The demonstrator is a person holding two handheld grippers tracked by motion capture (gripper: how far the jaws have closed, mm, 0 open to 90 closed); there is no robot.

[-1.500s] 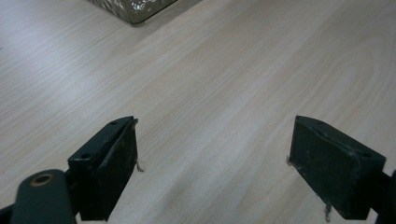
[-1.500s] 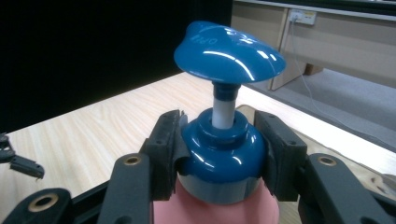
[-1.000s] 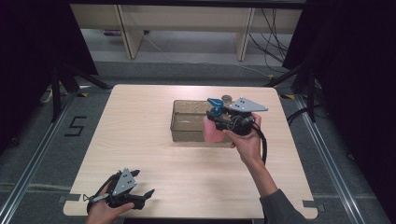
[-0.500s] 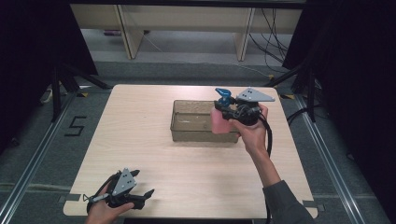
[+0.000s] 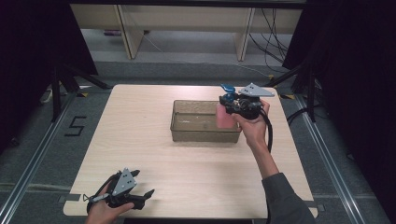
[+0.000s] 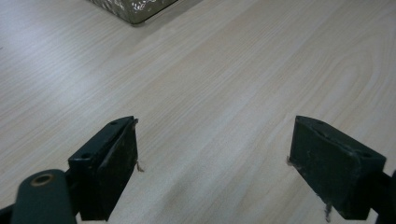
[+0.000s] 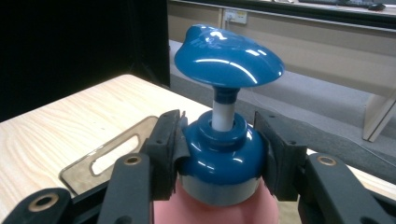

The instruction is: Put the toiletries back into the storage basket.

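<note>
A pink pump bottle (image 5: 224, 116) with a blue pump head (image 7: 227, 53) hangs upright over the right end of a clear brownish plastic bin (image 5: 194, 127). My right gripper (image 5: 229, 105) is shut on the bottle's blue collar (image 7: 219, 156), one pad on each side. In the high view the bottle's lower part sits inside the bin's right end; whether it touches the bottom I cannot tell. My left gripper (image 5: 143, 196) rests near the table's front left edge, open, with bare wood between its pads (image 6: 112, 156).
The light wooden table (image 5: 140, 144) holds the bin in the middle right. A corner of the bin (image 6: 133, 8) appears at the top of the left gripper view. A handle slot in the bin's rim (image 7: 112, 156) lies left of the bottle. Shelving and cables stand beyond the table.
My right gripper has carried the pink bottle a little farther back and to the right along the bin's right end. The left gripper has stayed where it was.
</note>
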